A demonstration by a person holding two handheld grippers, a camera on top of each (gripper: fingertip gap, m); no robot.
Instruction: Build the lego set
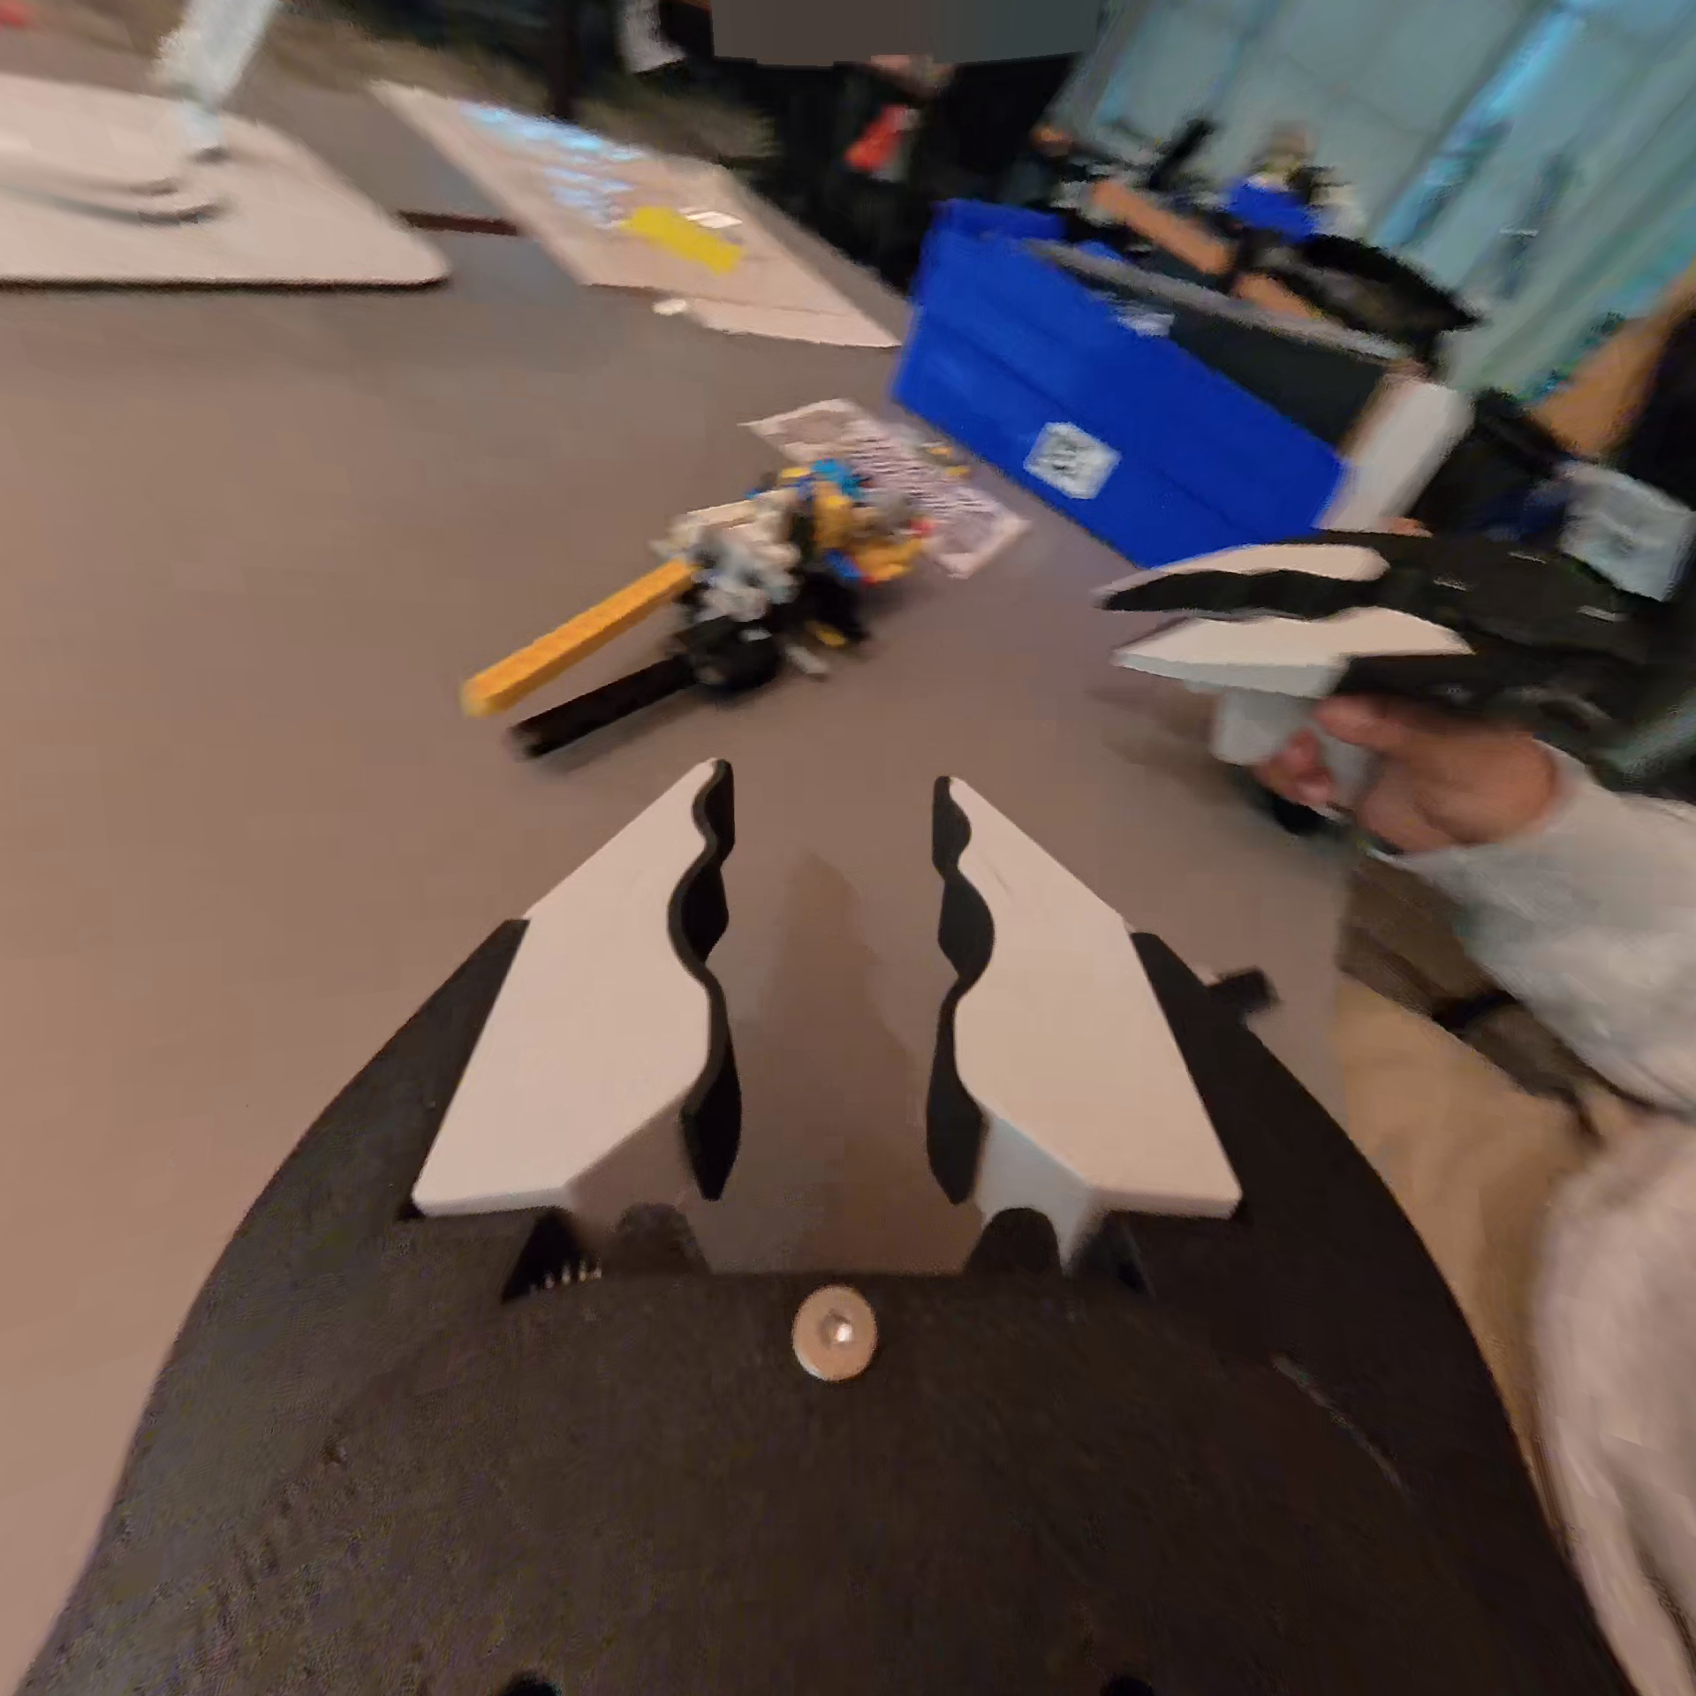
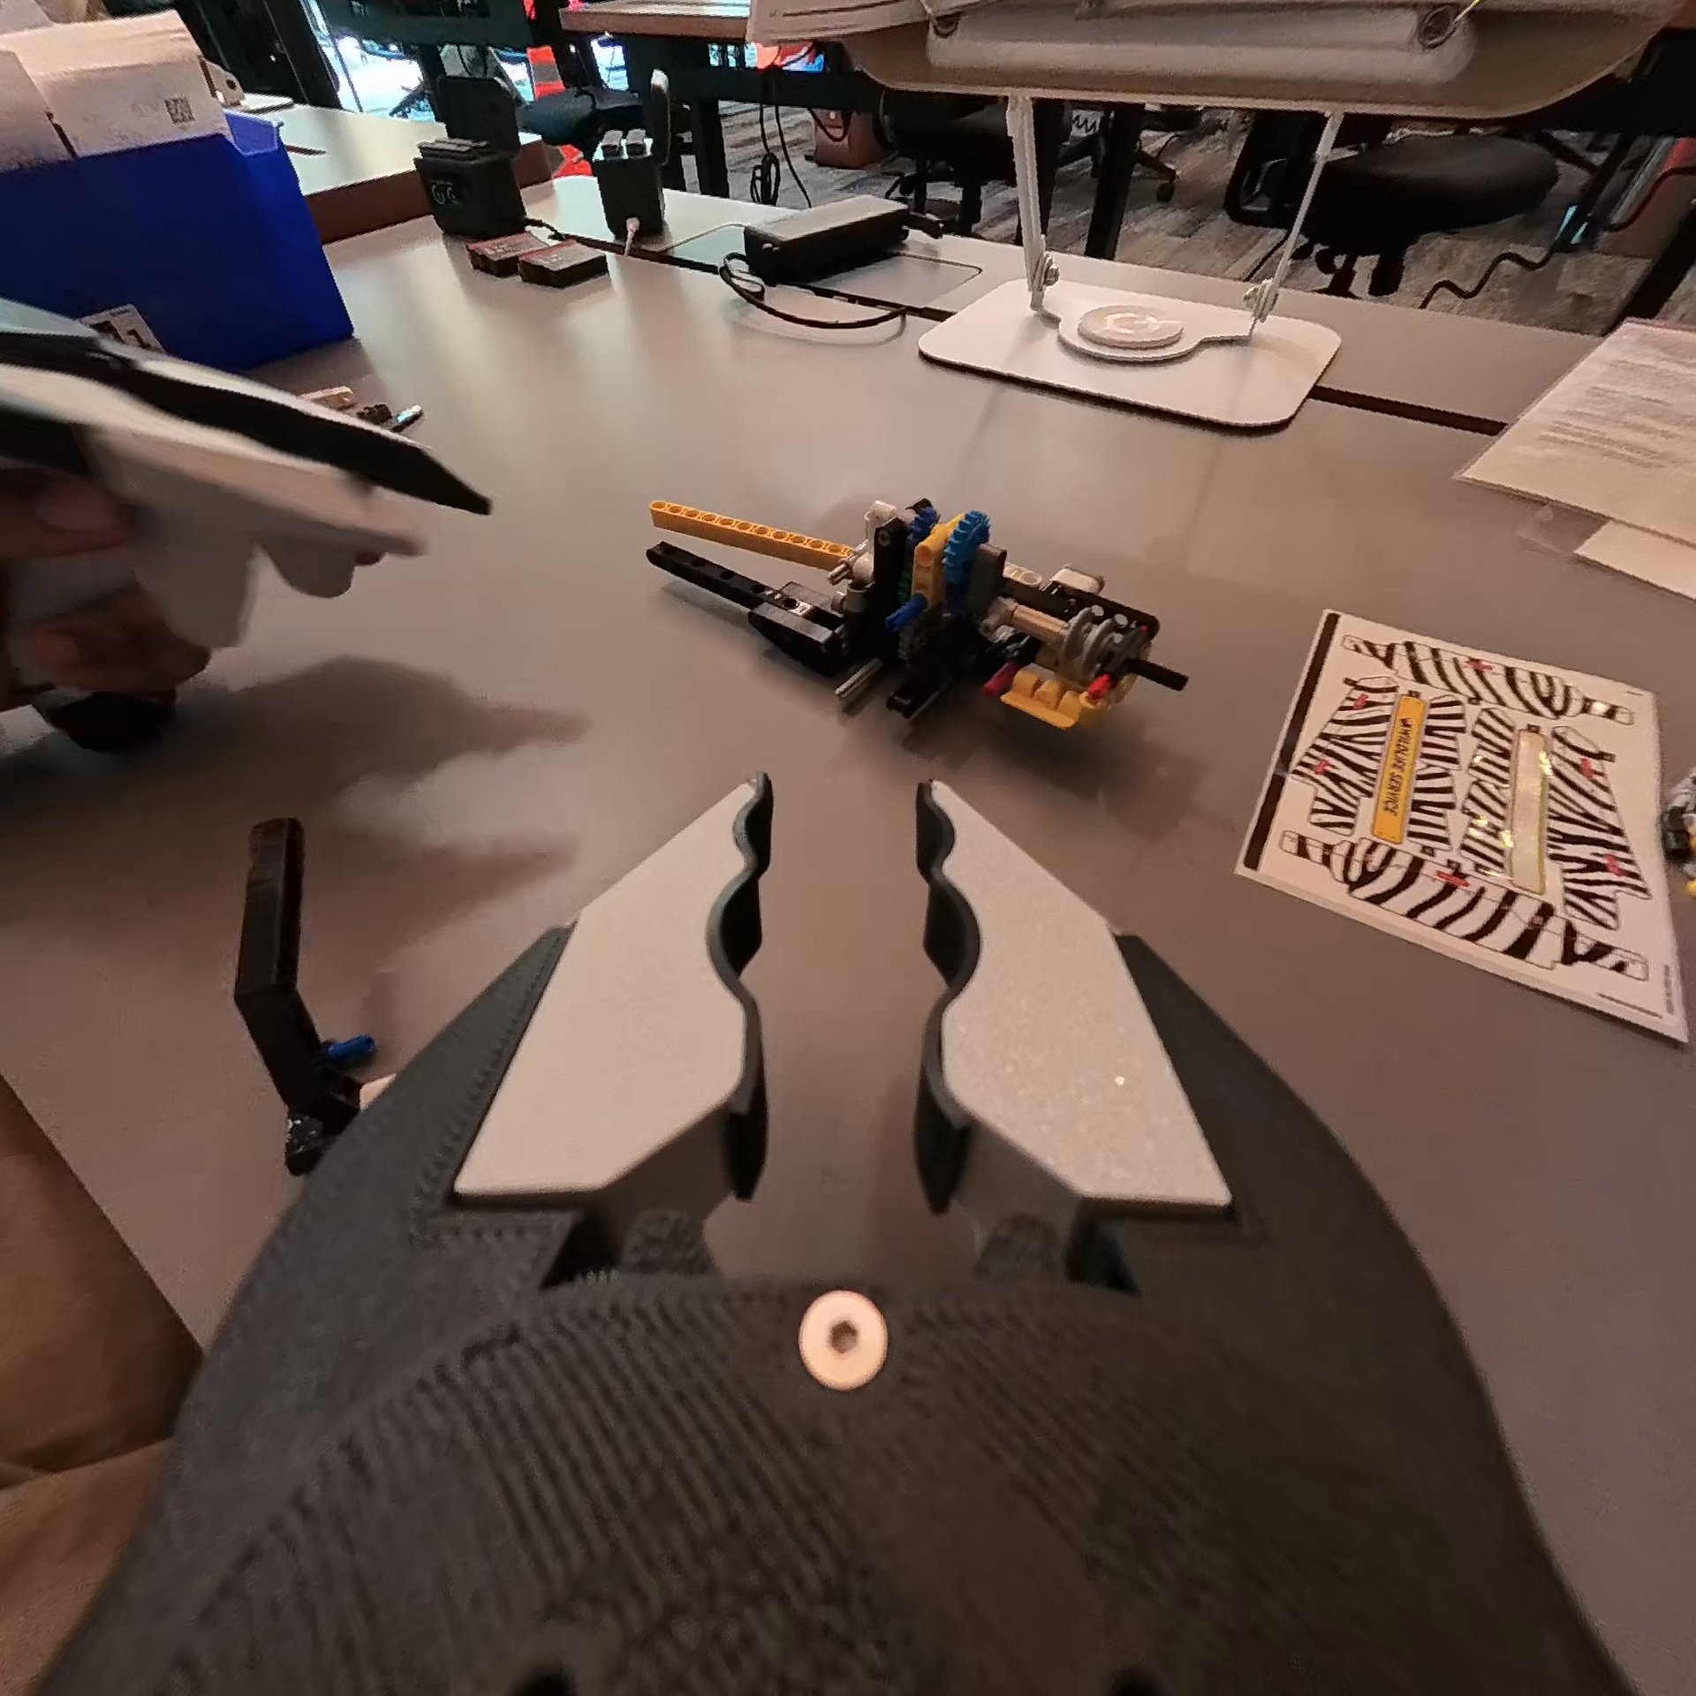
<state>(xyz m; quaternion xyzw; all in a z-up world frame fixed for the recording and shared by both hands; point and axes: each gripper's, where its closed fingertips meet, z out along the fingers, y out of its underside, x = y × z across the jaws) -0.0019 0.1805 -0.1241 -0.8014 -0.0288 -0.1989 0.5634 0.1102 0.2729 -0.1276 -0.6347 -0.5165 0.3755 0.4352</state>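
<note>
We hold both tools part-open and empty: the left tool (image 2: 440, 523), then the right tool (image 2: 842, 808). A loose black angled beam (image 2: 275, 973) waits unattached, while the half-built yellow-and-black geared lego chassis (image 2: 918, 606) lies mid-table; seemingly much remains.

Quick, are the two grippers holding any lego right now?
Left gripper: open, holding nothing.
Right gripper: open, holding nothing; the lego build sits on the table ahead.
</note>
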